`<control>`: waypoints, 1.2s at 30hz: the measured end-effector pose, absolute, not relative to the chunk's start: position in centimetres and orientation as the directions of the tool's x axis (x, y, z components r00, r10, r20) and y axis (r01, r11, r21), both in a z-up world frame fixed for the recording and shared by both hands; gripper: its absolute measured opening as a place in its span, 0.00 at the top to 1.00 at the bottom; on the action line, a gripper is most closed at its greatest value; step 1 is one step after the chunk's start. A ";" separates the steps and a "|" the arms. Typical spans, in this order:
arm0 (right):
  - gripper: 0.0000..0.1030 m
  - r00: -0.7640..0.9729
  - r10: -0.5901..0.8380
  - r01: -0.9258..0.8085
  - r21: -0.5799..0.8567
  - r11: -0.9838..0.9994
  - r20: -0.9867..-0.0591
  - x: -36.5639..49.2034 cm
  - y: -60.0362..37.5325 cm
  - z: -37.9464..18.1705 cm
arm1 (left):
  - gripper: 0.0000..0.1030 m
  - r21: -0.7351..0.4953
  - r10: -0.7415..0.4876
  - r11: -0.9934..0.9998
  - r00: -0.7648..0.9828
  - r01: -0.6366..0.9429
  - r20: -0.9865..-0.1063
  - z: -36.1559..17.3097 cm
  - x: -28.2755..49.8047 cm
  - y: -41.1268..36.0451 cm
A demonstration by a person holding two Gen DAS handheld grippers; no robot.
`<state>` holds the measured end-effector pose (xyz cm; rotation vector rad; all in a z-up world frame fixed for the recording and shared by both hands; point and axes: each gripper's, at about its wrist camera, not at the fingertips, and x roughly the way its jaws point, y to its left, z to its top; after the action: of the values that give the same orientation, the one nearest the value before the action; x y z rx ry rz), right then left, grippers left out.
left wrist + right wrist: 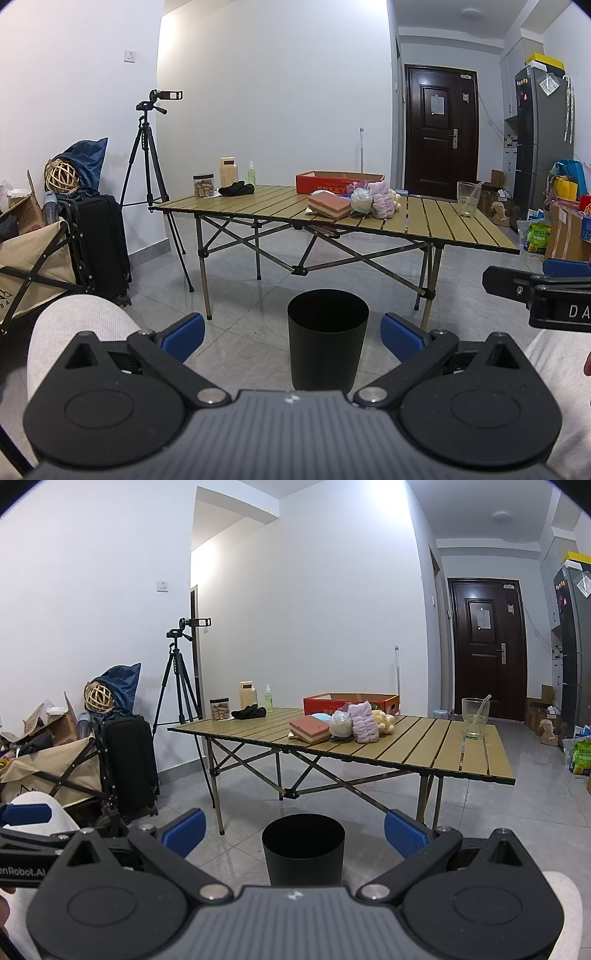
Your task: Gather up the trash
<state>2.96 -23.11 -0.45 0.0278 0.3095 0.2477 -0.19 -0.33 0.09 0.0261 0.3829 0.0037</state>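
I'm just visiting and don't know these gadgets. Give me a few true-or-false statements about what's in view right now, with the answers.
1. The black bin stands on the floor in front of the folding table. True.
2. The left gripper is clamped on trash. False: it is open and holds nothing.
3. The right gripper is open. True.
4. The clear cup lies tipped over. False: it stands upright with a straw in it.
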 end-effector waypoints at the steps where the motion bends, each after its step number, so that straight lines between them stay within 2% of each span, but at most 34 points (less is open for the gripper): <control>1: 0.00 0.922 0.245 -0.237 0.064 0.969 -0.298 3.0 -23.1 -0.4 | 0.00 0.027 0.009 1.000 0.928 0.001 -0.373 0.1 -0.2 -0.3; 36: 0.00 0.922 0.251 -0.240 0.073 0.968 -0.294 3.2 -23.4 -0.7 | 0.00 0.027 0.012 1.000 0.927 -0.002 -0.375 0.0 -0.1 -0.4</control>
<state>3.23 -23.39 -0.72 0.0353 0.3067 0.2525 -0.08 -0.39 0.04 0.0261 0.3850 0.0074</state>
